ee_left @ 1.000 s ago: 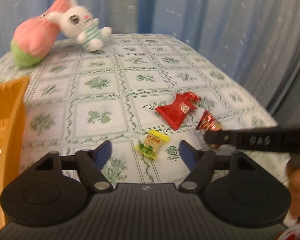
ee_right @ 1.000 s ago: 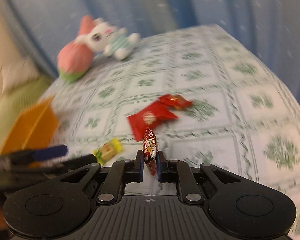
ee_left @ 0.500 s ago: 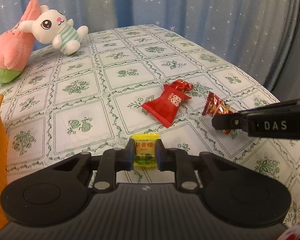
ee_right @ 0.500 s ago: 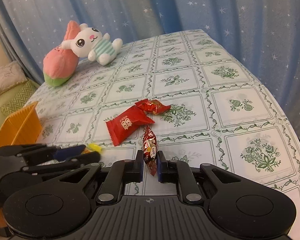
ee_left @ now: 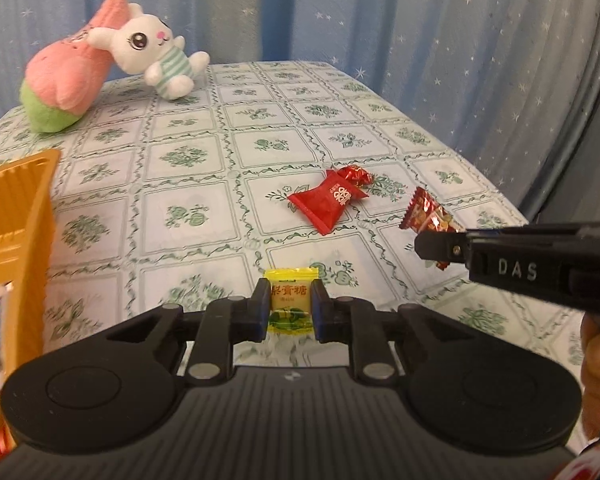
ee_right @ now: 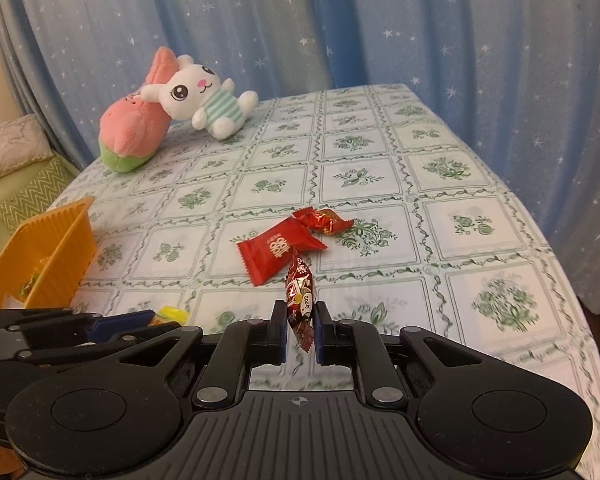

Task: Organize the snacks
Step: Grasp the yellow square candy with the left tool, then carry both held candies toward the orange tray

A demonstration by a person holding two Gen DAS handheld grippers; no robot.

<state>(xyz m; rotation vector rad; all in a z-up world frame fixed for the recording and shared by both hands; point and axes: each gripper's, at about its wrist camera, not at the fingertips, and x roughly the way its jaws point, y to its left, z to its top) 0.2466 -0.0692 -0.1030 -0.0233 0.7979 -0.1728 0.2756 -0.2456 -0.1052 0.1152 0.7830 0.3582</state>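
Left wrist view: left gripper (ee_left: 290, 310) pinching yellow candy (ee_left: 291, 304) above the tablecloth (ee_left: 188, 208); right gripper (ee_right: 300, 332) clamped on dark red candy (ee_right: 299, 300). Carrying step, probably. Next: over to orange basket (ee_left: 16, 216), then release inside.
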